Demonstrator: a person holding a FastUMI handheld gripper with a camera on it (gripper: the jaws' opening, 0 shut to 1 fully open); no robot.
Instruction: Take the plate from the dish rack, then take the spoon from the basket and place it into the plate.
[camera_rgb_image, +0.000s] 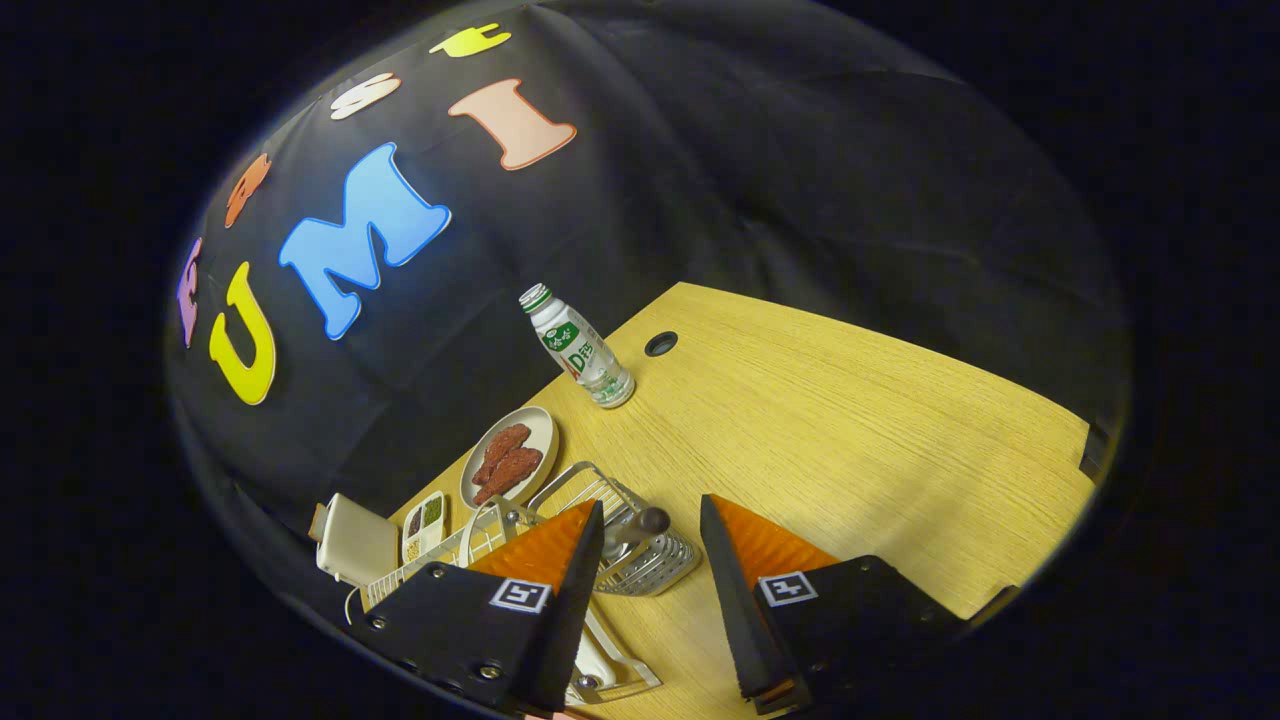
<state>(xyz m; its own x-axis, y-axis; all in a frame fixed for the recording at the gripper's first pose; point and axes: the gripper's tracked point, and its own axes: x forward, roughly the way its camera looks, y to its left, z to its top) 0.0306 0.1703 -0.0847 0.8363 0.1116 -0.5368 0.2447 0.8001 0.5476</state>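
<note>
Far off the left finger, a white box (355, 545) is seen at the table (850, 440) edge, a small divided dish (424, 524) beside it. The dish rack (480, 545) is partly hidden behind the left finger. Beyond it, a plate (535, 425) of reddish-brown food is laid flat, a bottle (578, 345) farther on. The gripper (652, 520) is held released, nothing grasped. Just ahead, between the fingers, the wire basket (655, 565) is found, a dark-knobbed handle (640, 525) rising from it; whether that is the spoon cannot be told.
</note>
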